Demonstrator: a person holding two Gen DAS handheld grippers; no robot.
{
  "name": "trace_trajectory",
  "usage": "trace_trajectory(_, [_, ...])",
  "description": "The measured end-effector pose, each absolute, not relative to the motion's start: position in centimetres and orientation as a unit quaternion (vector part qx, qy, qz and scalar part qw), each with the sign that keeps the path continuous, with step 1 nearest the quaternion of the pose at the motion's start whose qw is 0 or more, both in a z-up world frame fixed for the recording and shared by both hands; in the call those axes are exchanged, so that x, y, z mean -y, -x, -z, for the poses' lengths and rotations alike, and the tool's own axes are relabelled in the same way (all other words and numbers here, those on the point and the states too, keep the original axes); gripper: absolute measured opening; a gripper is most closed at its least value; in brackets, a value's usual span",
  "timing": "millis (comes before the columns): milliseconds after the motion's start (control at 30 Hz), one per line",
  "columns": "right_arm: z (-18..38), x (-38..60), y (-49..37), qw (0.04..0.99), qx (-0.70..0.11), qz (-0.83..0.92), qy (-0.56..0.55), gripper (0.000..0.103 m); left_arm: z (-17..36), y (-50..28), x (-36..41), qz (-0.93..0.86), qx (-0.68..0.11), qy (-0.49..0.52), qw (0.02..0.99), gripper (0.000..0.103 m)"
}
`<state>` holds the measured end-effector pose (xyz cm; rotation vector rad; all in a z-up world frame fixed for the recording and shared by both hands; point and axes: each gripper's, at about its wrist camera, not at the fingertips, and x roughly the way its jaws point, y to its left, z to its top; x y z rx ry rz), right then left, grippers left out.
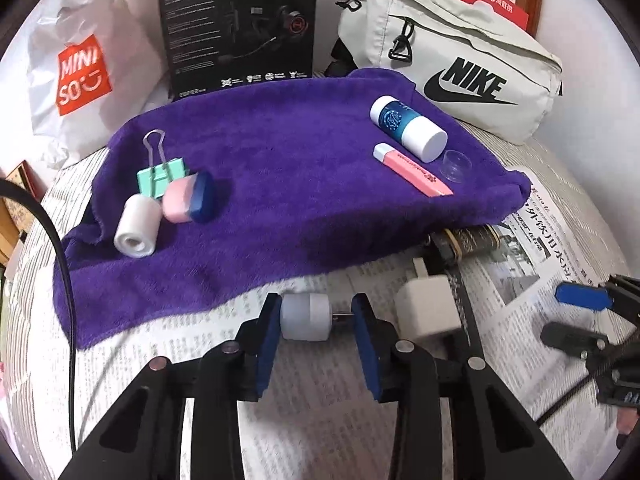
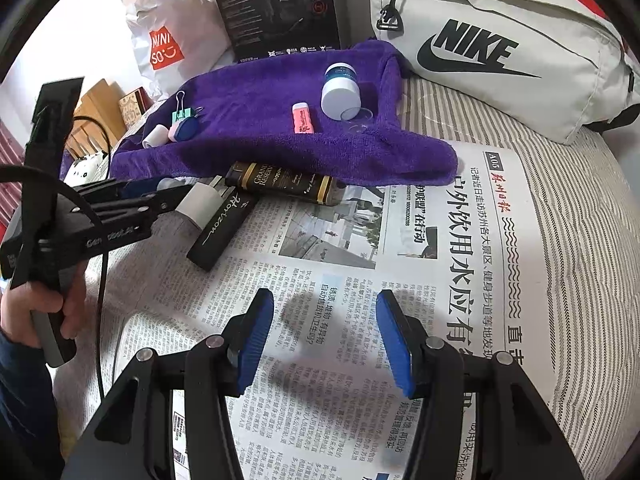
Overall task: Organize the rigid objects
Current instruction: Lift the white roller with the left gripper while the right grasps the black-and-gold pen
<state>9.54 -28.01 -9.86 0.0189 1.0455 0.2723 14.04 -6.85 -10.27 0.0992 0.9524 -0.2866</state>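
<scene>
Left wrist view, lower centre: the left gripper [image 1: 316, 316], jaws spread, brackets a small white cylinder [image 1: 306, 316] without pinching. Next it likely closes. The right gripper [image 2: 324, 336] hangs spread and empty.

Right tongs [image 2: 325, 338] spread wide above newspaper [image 2: 320, 300], purple towel [image 2: 260, 128] beyond, pink eraser [image 2: 302, 119] on it

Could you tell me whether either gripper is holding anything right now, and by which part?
The left gripper has a small white cylinder between its fingers; only one pad touches its end, so no grip. The right gripper is open and empty.
</scene>
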Motion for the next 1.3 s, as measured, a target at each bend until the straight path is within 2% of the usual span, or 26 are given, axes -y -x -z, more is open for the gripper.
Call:
trace_trajectory(400, [9.0, 26.1, -12.8, 0.870, -0.478, -0.120, -0.006, 0.053, 10.2, -12.8, 5.2, 0.134, -0.463, -0.043, 0.875, 0.034])
trace_trajectory(800, [10.4, 22.3, -15.6, 0.866, -0.467, -0.123, 0.129, 0.053, 10.1, -12.7, 5.1, 0.142, -0.462, -0.046, 0.874, 0.034])
trace_trajectory(1000, [10.7, 21.3, -16.0, 0.871, -0.451, -0.127, 0.149, 0.052, 10.1, -12.7, 5.0, 0.147, -0.461, -0.043, 0.874, 0.034])
trace_trajectory(1033, [10.6, 21.3, -16.0, 0.871, -0.450, -0.129, 0.147, 0.048, 10.1, -12.8, 5.0, 0.148, -0.461, -0.041, 0.874, 0.034])
trace_trajectory(1067, [10.6, 21.4, -15.9, 0.871, -0.450, -0.129, 0.146, 0.038, 10.1, -12.8, 4.9, 0.150, -0.461, -0.039, 0.874, 0.034])
trace_trajectory(1167, [10.2, 21.7, -15.6, 0.867, -0.458, -0.137, 0.142, 0.026, 10.1, -12.7, 4.8, 0.152, -0.461, -0.036, 0.873, 0.034])
trace_trajectory(1300, [9.9, 21.9, -14.9, 0.857, -0.473, -0.166, 0.114, 0.021, 10.1, -12.7, 4.5, 0.154, -0.461, -0.031, 0.874, 0.034])
